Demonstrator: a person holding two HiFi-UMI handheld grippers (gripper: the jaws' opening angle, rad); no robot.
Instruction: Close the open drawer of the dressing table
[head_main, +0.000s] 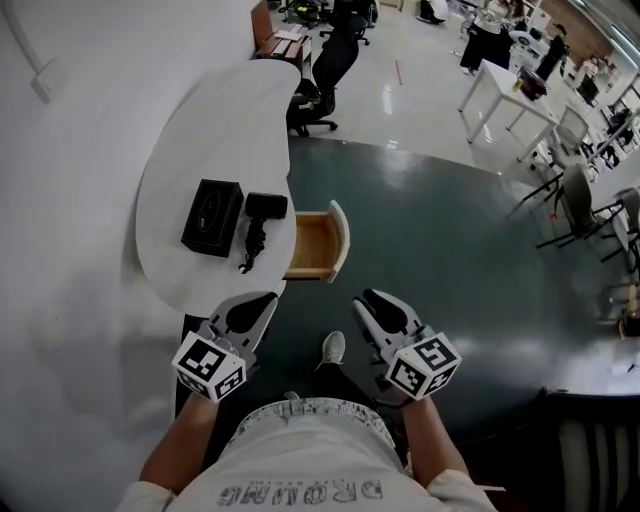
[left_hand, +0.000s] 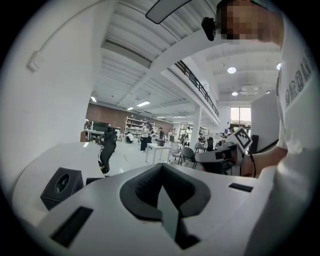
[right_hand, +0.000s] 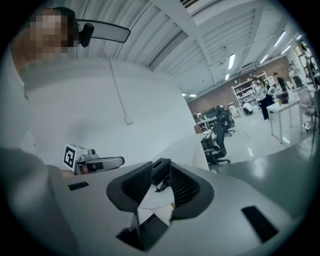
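The drawer (head_main: 318, 245), bare wood inside with a curved white front, juts from the long edge of the dressing table's (head_main: 200, 140) glossy white oval top. Just beside that edge lie a matte black box (head_main: 212, 217) and a black hair dryer (head_main: 262, 212). The left gripper's (head_main: 262, 302) ribbed jaws are pressed together and empty. The right gripper's (head_main: 372, 302) jaws are spread, grasping nothing.

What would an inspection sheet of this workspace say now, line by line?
Surface: white dressing table, rounded top, against the wall.
Job's things: drawer pulled open, wooden inside, nothing seen in it.
Clutter: black box and black hair dryer on the top.
Grippers: left gripper jaws look together, right gripper jaws apart; both empty, short of the drawer.
Cables: hair dryer cord lies near the table edge, beside the drawer.
Surroundings: dark floor, black office chair beyond the table, white desks and people farther off.
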